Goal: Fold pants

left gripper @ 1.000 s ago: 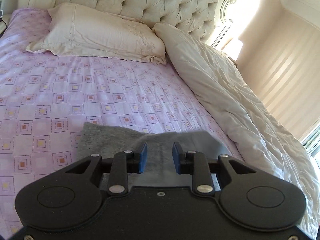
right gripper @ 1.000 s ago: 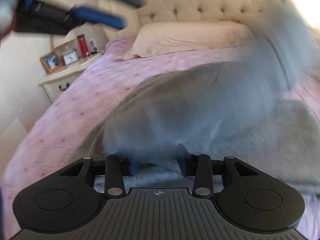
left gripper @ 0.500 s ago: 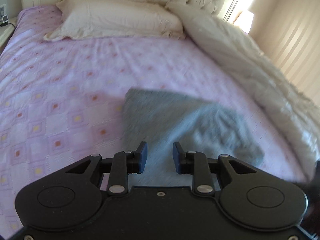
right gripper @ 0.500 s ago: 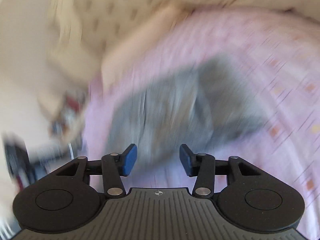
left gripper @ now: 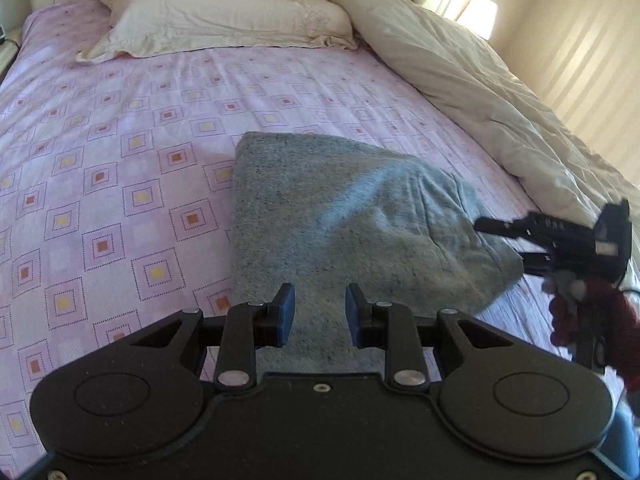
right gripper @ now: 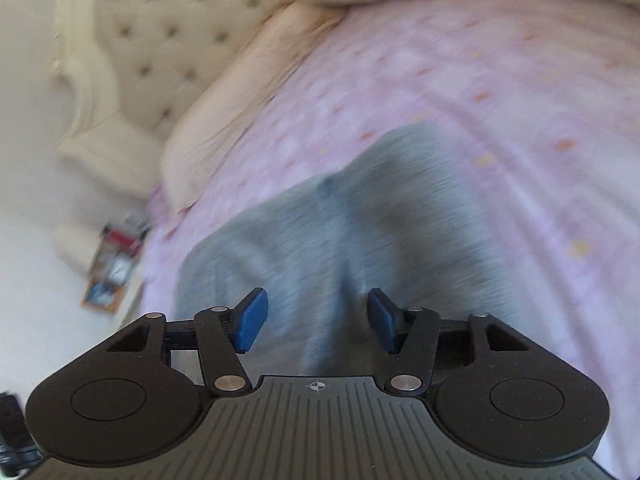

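Observation:
The grey pants [left gripper: 352,216] lie folded over on the pink patterned bed sheet [left gripper: 120,152], puffed up along their right side. My left gripper [left gripper: 320,314] is open and empty just above their near edge. My right gripper [right gripper: 314,320] is open and empty over the pants [right gripper: 340,232] in its blurred, tilted view. It also shows in the left wrist view [left gripper: 560,240], at the pants' right edge.
A cream pillow [left gripper: 216,12] lies at the head of the bed below the tufted headboard [right gripper: 160,20]. A bunched cream duvet [left gripper: 480,92] runs along the right side. A nightstand with small items [right gripper: 116,264] stands beside the bed.
My right gripper let go of the pants and opened wider, swinging and tilting. The lifted layer dropped onto the rest. My left gripper drew back, so more of the pants show.

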A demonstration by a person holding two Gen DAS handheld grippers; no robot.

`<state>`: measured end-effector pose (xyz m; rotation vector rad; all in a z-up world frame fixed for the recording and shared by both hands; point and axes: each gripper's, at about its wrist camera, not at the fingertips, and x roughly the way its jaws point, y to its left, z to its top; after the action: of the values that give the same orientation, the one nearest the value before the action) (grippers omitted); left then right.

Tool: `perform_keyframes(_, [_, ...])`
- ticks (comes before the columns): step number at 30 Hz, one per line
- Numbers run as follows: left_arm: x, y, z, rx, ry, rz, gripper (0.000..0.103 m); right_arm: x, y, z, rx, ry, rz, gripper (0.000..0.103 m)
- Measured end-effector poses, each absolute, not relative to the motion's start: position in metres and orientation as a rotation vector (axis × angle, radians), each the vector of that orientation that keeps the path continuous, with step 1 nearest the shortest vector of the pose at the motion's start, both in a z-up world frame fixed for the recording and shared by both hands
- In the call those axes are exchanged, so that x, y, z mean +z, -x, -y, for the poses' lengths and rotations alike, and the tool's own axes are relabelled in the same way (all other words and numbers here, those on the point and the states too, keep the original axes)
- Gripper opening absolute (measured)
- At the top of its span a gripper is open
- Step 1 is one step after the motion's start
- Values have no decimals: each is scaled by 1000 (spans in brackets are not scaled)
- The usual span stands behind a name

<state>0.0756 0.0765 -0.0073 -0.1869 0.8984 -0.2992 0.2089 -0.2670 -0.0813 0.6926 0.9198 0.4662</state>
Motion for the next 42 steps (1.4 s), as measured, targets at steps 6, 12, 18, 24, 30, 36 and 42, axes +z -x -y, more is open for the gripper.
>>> perform_keyframes(6, [-8,-44,-46,-370,76,-856,35,-31,-210,233,531,-636,-873,8])
perform_keyframes(12, [-14,-7,16,-525,-136,-765,36,61,-230,198,673,-644,-806,8])
perform_keyframes(18, [-24,-23,79,-504,-241,-691,37,109,-244,160,749,-544,-797,8])
perform_keyframes(24, [-29,-85,87,-329,-210,-677,44,108,-247,162,744,-522,-806,8])
perform_keyframes(30, [-63,-124,33,-228,-77,-835,46,94,-246,189,672,-573,-803,8])
perform_keyframes(36, [-50,-86,6,-258,-29,-877,44,96,-246,194,672,-576,-781,8])
perform_keyframes(42, [-33,-29,-15,-397,-74,-878,43,105,-218,215,666,-414,-667,8])
